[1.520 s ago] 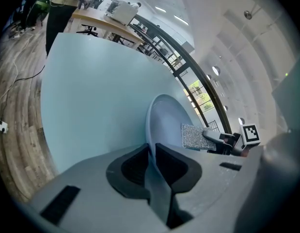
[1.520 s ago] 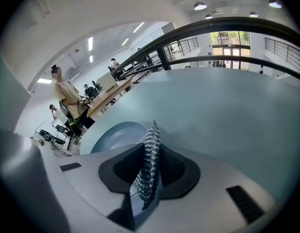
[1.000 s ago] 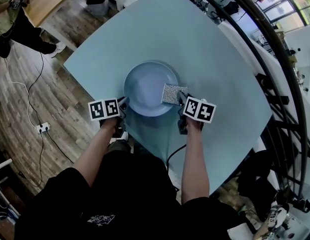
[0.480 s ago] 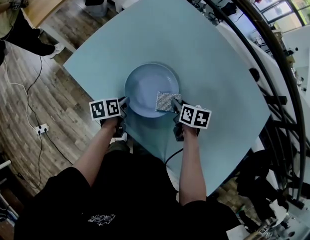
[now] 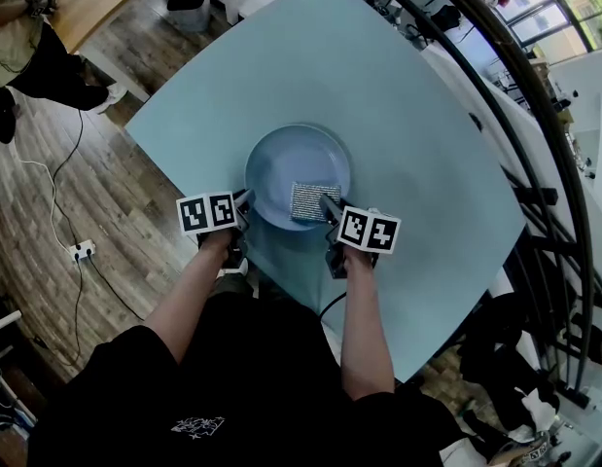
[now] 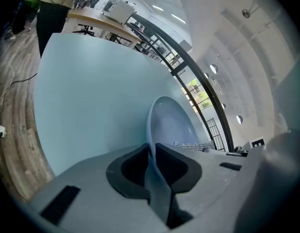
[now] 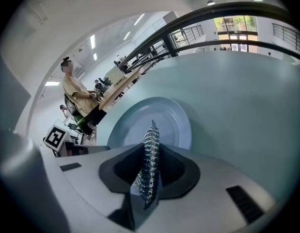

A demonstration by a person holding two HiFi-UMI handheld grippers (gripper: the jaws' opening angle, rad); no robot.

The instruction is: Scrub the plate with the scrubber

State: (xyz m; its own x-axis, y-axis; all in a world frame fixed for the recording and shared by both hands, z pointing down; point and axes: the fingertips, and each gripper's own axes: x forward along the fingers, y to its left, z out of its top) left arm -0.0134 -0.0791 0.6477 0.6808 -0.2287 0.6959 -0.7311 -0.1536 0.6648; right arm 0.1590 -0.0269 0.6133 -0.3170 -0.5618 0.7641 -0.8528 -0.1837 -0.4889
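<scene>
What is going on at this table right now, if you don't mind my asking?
A person is working at a light blue table with a gripper in each hand. The left gripper has its tongs shut on the near rim of a blue plate, holding it steady. The right gripper grips a silvery mesh scrubber over the plate's near right part, either on its surface or just above it.

A pale blue table (image 5: 407, 115) stands on a wooden floor (image 5: 48, 212).

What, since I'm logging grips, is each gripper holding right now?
Left gripper: shut on the plate, at its rim.
Right gripper: shut on the scrubber.
</scene>
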